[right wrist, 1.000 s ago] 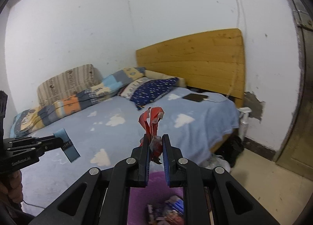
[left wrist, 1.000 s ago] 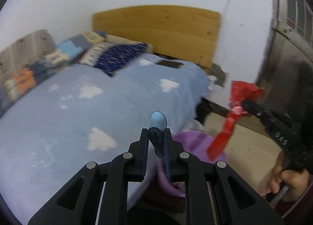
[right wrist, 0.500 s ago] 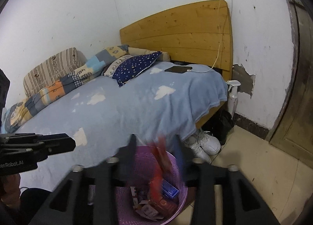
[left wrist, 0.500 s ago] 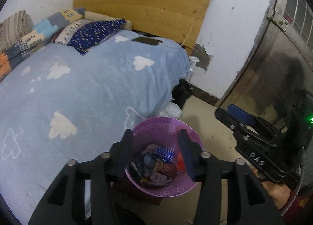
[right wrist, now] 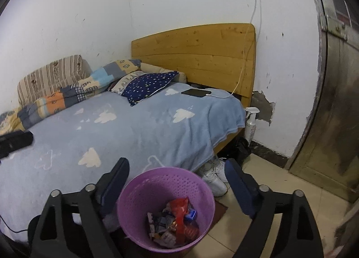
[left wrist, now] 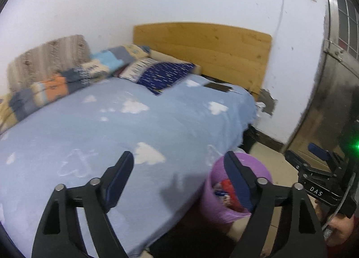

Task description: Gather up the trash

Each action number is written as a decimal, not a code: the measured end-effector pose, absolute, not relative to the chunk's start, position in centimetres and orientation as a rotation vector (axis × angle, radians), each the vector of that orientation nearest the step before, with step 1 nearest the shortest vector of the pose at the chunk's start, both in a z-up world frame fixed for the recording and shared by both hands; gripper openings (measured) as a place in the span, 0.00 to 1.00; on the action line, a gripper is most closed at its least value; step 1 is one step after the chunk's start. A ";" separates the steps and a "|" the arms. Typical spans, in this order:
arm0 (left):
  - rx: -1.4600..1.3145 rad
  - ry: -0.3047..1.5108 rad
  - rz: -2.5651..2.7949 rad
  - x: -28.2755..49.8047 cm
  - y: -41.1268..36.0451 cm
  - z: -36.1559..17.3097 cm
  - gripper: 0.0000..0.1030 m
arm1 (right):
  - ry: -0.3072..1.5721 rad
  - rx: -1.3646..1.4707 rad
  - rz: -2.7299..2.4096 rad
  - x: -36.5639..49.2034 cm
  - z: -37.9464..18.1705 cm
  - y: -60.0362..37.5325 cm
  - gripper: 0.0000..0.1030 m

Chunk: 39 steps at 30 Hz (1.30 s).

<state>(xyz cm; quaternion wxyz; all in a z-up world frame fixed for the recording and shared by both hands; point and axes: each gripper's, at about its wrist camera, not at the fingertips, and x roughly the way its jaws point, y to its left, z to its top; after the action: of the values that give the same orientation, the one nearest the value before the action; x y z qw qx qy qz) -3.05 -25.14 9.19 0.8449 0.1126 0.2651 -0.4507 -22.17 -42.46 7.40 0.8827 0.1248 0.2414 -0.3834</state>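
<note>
Both the right gripper (right wrist: 177, 181) and left gripper (left wrist: 179, 176) hang with fingers spread and empty above the purple basket (right wrist: 143, 181), apparently so the red wrapper (right wrist: 179, 209) lies among the trash inside.

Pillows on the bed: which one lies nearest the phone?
The dark blue dotted pillow, lying closest to the headboard and the phone; the striped pillow sits farthest away.
</note>
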 end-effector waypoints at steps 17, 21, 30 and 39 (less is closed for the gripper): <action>0.288 0.466 -0.788 -6.9 -16.0 8.2 1.00 | 0.638 0.276 -0.930 -21.1 5.5 -32.2 0.98; 0.292 0.457 -0.779 -7.2 -15.4 8.3 1.00 | 0.641 0.263 -0.950 -21.4 5.6 -31.6 0.98; 0.270 0.497 -0.794 -7.1 -15.5 8.5 1.00 | 0.637 0.252 -0.962 -21.6 5.9 -31.0 0.98; 0.323 0.455 -0.719 -7.8 -15.8 8.4 1.00 | 0.635 0.250 -0.960 -21.7 6.1 -31.0 0.98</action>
<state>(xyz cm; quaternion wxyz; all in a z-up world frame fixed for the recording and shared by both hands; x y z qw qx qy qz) -7.81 -15.79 8.40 0.8981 0.1560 0.2199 -0.3474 -21.73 -30.95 6.14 0.8316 0.1177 0.2996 -0.4526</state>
